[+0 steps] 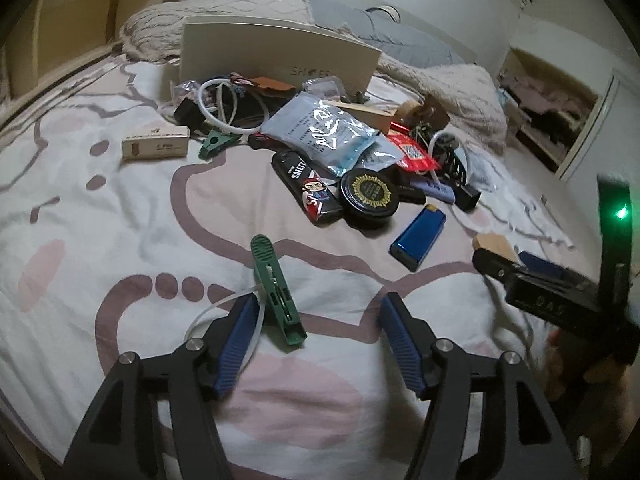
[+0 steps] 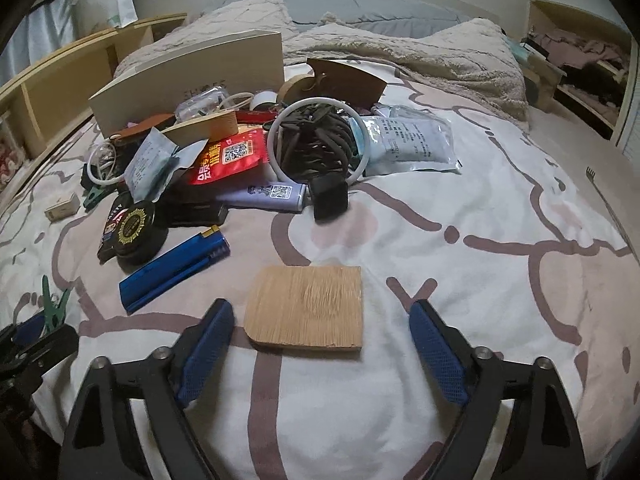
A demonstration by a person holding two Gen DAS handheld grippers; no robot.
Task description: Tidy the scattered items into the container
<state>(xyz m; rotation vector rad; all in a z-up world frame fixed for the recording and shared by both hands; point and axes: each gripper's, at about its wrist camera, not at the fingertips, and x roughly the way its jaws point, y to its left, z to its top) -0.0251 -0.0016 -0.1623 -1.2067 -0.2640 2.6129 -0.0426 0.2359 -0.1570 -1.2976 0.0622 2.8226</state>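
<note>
- Scattered items sit in a pile mid-bed on the patterned bedspread [image 2: 460, 280], just in front of the beige shoe box [image 2: 192, 80], which lies on its side at the back of the pile.
- Pile contents: red packet [image 2: 232, 158], clear plastic pouch [image 2: 412, 142], white ring [image 2: 316, 140] around dark straps, round black tin [image 2: 138, 232], black cube [image 2: 330, 196].
- Blue lighter [image 2: 174, 268] lies at the near edge of the pile, beside the tin.
- Small beige carton [image 1: 156, 142] lies apart, left of the pile.
- Left gripper [image 1: 316, 332]: jaws apart, pressing on nothing. Green clothes peg [image 1: 276, 288] lies on the bedspread between them, close to the left pad; a thin white cord runs just beside that pad. Contact with the pad: cannot tell.
- Right gripper [image 2: 322, 344]: jaws wide, nothing clamped. Flat wooden piece [image 2: 306, 306] lies on the bedspread between the fingertips, clear of both pads.
- Second green peg [image 1: 214, 142] lies at the pile's left edge.
- Right gripper is also visible at the right edge of the left wrist view, green LED lit.
</note>
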